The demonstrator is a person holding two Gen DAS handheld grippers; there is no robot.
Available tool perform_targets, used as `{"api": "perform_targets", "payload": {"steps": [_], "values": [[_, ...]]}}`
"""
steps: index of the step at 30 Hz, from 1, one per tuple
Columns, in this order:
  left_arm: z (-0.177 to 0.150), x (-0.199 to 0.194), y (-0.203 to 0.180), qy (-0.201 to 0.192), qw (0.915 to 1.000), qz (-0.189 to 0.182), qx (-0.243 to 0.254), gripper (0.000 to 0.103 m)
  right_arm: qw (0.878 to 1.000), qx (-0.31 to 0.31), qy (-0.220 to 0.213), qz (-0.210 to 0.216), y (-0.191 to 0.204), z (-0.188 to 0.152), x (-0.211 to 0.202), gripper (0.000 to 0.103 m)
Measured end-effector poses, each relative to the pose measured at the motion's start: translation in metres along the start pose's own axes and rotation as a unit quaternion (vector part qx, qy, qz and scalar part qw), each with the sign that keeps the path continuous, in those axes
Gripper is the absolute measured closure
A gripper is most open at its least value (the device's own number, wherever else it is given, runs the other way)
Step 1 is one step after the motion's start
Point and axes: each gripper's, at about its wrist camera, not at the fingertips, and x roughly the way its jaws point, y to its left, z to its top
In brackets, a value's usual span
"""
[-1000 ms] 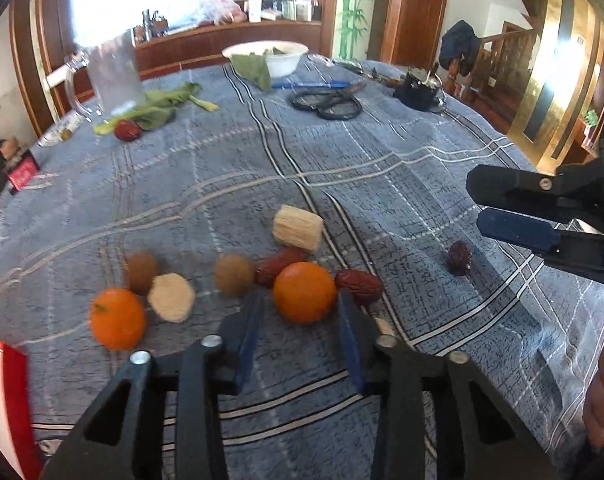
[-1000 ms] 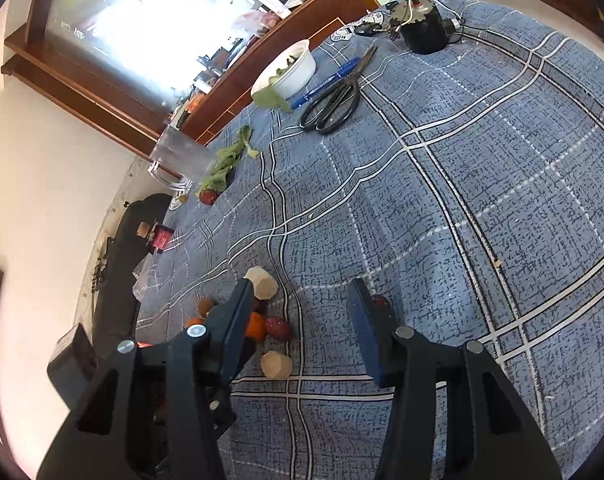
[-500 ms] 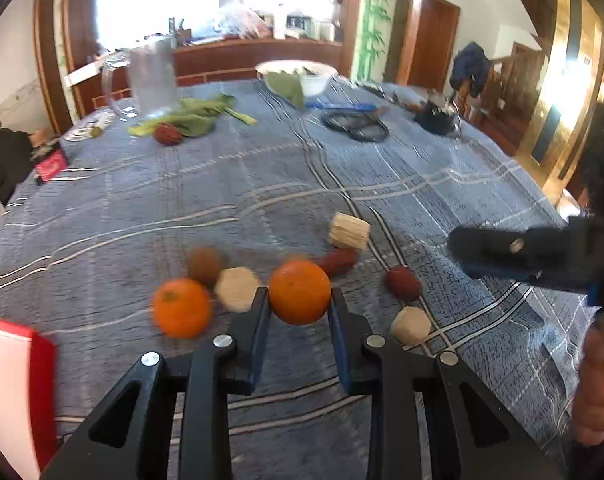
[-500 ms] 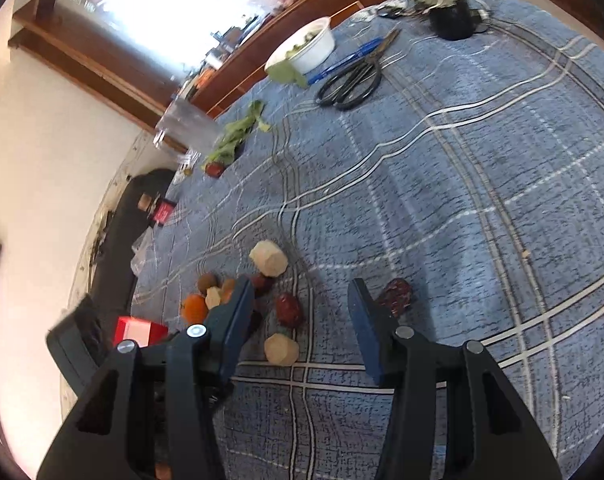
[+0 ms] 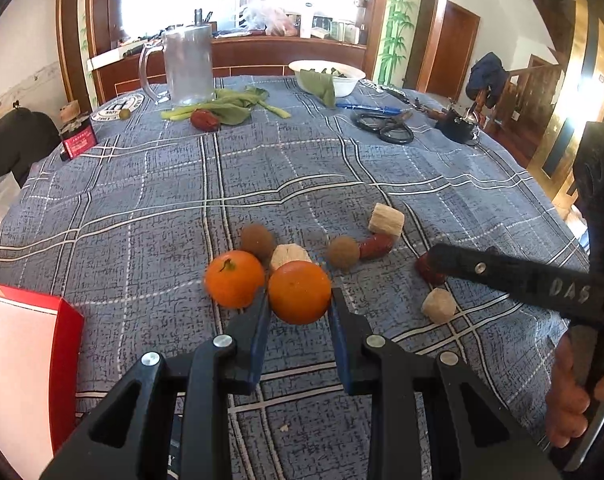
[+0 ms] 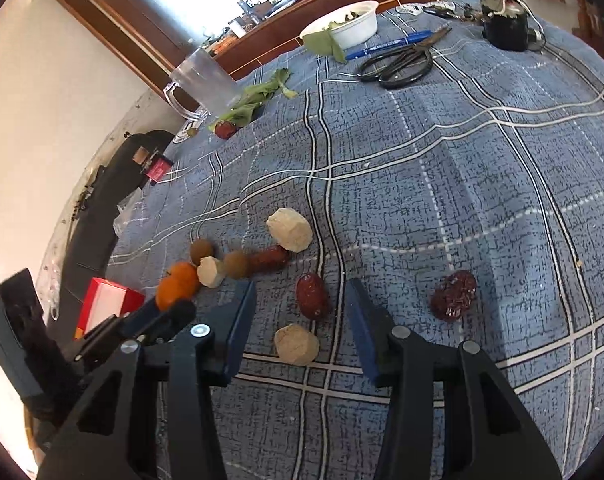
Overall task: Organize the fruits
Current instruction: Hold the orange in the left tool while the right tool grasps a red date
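Note:
My left gripper [image 5: 298, 300] is shut on an orange [image 5: 300, 293], held just above the blue checked cloth beside a second orange [image 5: 234, 278]. Two brown round fruits [image 5: 257, 240] and a pale chunk [image 5: 290, 254] lie right behind them. My right gripper [image 6: 300, 286] hovers low over a red date [image 6: 311, 296], which lies between its fingertips untouched. Its jaws are closing. A pale chunk [image 6: 296, 344] lies under that gripper and a dark wrinkled date [image 6: 453, 294] to its right. The left gripper [image 6: 170, 310] with its orange shows at the left of the right wrist view.
A red box [image 5: 26, 360] lies at the near left edge. Farther back stand a glass mug [image 5: 190, 66], leafy greens [image 5: 230, 106] with a red fruit, a white bowl [image 5: 325, 76], black scissors [image 5: 385, 126] and a blue pen. A hand [image 5: 573, 392] holds the right tool.
My left jaws closed on the orange and carried it left, next to the other orange. My right gripper swung left and down, from beside the dark date to over the red date.

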Motion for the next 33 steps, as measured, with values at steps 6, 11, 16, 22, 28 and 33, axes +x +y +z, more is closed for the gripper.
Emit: {"api": "perform_targets", "payload": {"steps": [6,11,16,22,28,33], "values": [[0.000,0.000,0.003,0.001,1.0000,0.007,-0.005,0.075,0.998,-0.040,0.008,-0.038,0.013,-0.005,0.015,0.065],[-0.002,0.003,0.003,0.005,0.9999,0.011,-0.004,0.075,0.996,-0.065,0.000,-0.067,0.018,-0.008,0.017,0.074],[-0.002,0.004,0.005,0.006,0.9999,0.010,-0.005,0.075,0.995,-0.063,-0.002,-0.076,0.015,-0.007,0.016,0.083],[-0.001,0.003,0.008,0.001,0.9998,0.015,-0.011,0.075,0.997,-0.040,-0.023,-0.060,0.010,-0.004,0.004,0.083],[0.000,-0.001,0.010,-0.010,0.9994,0.032,-0.012,0.075,0.996,-0.041,-0.060,-0.054,0.014,-0.001,-0.010,0.083],[0.000,-0.008,0.011,-0.028,0.9979,0.057,-0.009,0.075,0.996,-0.042,-0.060,-0.055,0.014,-0.002,-0.010,0.083]]}}
